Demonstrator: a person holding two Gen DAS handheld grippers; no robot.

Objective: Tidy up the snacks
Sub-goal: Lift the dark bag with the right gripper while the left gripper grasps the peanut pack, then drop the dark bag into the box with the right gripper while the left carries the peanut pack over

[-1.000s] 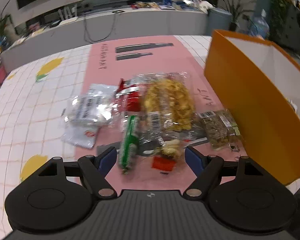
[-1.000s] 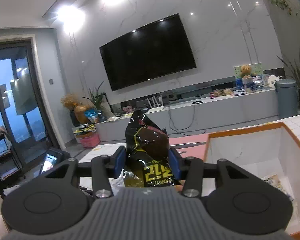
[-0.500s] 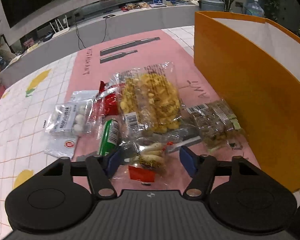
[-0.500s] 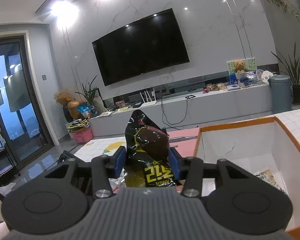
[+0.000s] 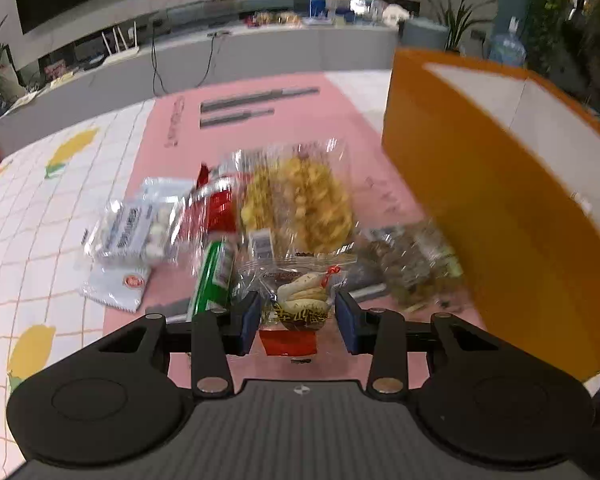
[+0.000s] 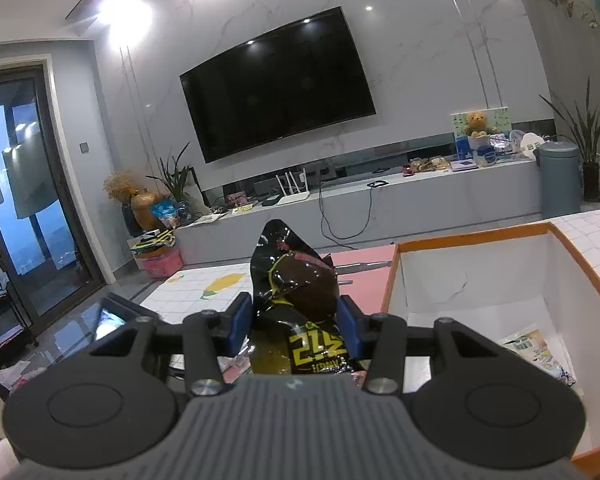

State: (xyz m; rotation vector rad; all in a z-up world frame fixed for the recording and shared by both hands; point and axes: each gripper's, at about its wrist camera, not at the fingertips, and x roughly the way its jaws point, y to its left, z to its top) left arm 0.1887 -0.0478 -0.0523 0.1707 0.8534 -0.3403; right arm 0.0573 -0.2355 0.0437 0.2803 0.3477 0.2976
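Since the earlier frame the left gripper [image 5: 296,322] has clenched its blue pads onto a small clear packet [image 5: 303,296] of pale biscuits with a red lower edge, which before lay loose between wide jaws. The right gripper [image 6: 296,326] is as it was, clamped on a glossy black packet [image 6: 296,292] with yellow lettering, held up in the air beside the orange box [image 6: 476,236].

The left view is smeared by motion — print on the wrappers cannot be read, and the brown-filled bag [image 5: 416,268] against the box wall is only a blur. The box is cut off at the right edge there. A red packet [image 5: 220,210] is mostly hidden under its neighbours. The lower end of the black packet disappears behind the right gripper's body.

On the pink mat [image 5: 260,124] I count seven packets: the gripped one, a big bag of yellow crisps [image 5: 300,204], a green stick [image 5: 214,276], the red one, the brown one, a clear pack of white sweets [image 5: 136,224] and a flat white sachet [image 5: 116,284]. Inside the box lies at least one printed packet [image 6: 536,346].
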